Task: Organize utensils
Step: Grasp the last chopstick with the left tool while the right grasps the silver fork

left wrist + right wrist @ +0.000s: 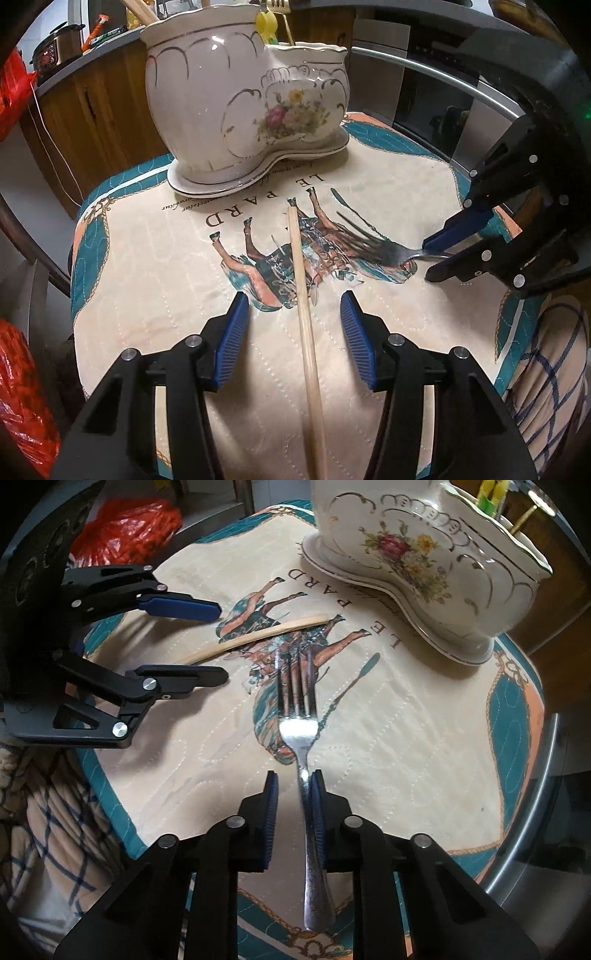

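Observation:
A wooden chopstick (303, 291) lies on the printed cloth, running between the fingers of my left gripper (294, 308), which is open around it. It also shows in the right wrist view (258, 635). A metal fork (301, 738) lies between the pads of my right gripper (293, 786); its handle rests against the right pad (317, 812), with a gap to the left pad. The fork (384, 247) and right gripper (430, 258) show at right in the left wrist view. A white floral ceramic utensil holder (240, 99) stands at the far side, holding several utensils.
The quilted cloth (155, 258) covers a small round table with a metal rim (535, 812). Red plastic bags (129, 524) sit off the table's side. Wooden cabinets (92, 110) and an oven (436, 99) stand behind. The left gripper (221, 642) is at left in the right wrist view.

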`<state>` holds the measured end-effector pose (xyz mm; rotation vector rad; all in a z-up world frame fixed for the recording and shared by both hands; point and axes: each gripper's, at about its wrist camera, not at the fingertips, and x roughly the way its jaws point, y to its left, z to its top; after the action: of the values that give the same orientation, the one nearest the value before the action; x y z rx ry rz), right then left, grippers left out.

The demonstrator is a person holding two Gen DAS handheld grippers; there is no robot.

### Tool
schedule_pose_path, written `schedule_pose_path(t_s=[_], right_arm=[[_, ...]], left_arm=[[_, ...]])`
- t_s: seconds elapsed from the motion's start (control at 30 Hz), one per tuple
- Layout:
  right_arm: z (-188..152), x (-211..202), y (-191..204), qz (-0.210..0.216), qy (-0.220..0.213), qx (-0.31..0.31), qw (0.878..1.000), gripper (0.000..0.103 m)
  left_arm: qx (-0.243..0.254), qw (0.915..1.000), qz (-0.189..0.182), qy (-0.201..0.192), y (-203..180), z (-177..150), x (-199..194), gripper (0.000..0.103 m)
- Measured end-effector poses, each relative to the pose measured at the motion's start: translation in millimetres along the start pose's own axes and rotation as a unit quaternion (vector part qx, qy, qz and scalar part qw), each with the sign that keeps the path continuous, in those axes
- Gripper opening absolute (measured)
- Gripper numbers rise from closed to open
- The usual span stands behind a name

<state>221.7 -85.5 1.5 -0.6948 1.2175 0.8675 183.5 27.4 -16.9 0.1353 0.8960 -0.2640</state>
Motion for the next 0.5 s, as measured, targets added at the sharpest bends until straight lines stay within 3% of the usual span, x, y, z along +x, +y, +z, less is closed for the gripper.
schedule_pose_path(t_s=[0.2, 0.5], right_arm=[[3, 4, 13, -0.002, -0.007, -0.003, 1.000, 0.007], [-6, 2, 12, -0.008, -0.037, 0.014, 0.999, 0.006]], left_arm=[[0.004, 1.0000, 0.005, 0.005, 0, -1, 2, 0.052], [0.005, 1.0000, 0.002, 0.007, 0, 0, 5, 0.052]])
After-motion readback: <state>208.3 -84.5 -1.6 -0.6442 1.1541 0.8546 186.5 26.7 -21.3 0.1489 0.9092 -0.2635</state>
